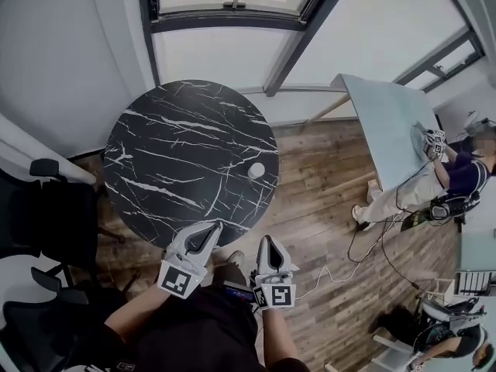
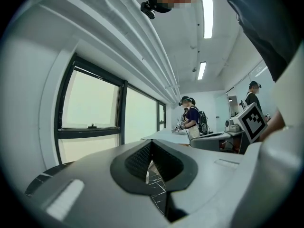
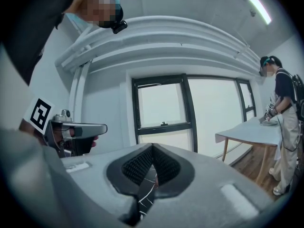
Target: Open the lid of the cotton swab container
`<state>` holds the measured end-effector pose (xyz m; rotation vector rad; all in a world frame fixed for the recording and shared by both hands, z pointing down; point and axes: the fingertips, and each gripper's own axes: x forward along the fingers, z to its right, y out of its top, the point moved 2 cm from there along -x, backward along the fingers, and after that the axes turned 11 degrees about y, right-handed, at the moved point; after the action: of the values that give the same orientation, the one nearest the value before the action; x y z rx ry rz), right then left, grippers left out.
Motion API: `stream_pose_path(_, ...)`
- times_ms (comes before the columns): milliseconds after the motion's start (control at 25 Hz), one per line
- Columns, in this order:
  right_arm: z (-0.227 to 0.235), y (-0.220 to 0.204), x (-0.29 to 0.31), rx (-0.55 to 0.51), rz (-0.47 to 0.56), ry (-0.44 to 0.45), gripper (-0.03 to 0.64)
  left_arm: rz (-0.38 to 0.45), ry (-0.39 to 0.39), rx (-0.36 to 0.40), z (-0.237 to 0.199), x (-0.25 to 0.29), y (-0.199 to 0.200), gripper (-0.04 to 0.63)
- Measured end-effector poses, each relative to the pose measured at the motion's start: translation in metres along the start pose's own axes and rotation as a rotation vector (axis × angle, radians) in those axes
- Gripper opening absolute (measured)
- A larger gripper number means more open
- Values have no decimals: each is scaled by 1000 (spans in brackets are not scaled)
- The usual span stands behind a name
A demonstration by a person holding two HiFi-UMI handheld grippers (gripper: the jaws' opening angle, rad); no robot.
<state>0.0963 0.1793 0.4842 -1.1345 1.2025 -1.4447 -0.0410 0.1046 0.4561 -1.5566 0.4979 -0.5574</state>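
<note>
We see the round table [image 1: 155,115] in black marble, veined all over with thin white streaks. On it, the cotton swab container [image 1: 256,170] shows plain white. Our left gripper [image 1: 211,229] and right gripper [image 1: 268,241] are pale grey with black-and-white square markers, and their pads [image 2: 140,158] are black with a fine mesh grain. The floor [image 1: 325,208] runs in brown wood planks, and the window frame [image 1: 232,18] is dark grey.
</note>
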Motion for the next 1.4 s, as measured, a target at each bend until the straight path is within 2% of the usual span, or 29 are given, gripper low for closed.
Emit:
stream_pose_path(160,21,-7,14,7,2,23,-3,-26,-14,19,4,22,-7,-3)
stream_pose_path(280,42,-13,25,13,-10,63,-3,-21,4,22,9,40,-8,-3)
stream_pose_path(480,76,-21,44,8,-36,169,-3,-67,84,-21,17,75,-19,-3)
stream_pose_path(720,112,-34,71,8,-91,316,21,-85,193,-16,19,120,-25,-3)
stream_pose_path(880,135,-44,94,9,-150,371,31,-116,226,-6,19,144,-39,-3)
stream_pose_path(1040,149,-63,110,23,-155,450,40,-115,261,20,18,165,-51,-3)
stream_pose_path(1200,162,-94,126,3,-201,485,69,-125,290,19,19,179,-66,-3)
stream_pose_path(1400,180,-142,148,4,-266,473,84,-153,283,8,18,192,-92,-3)
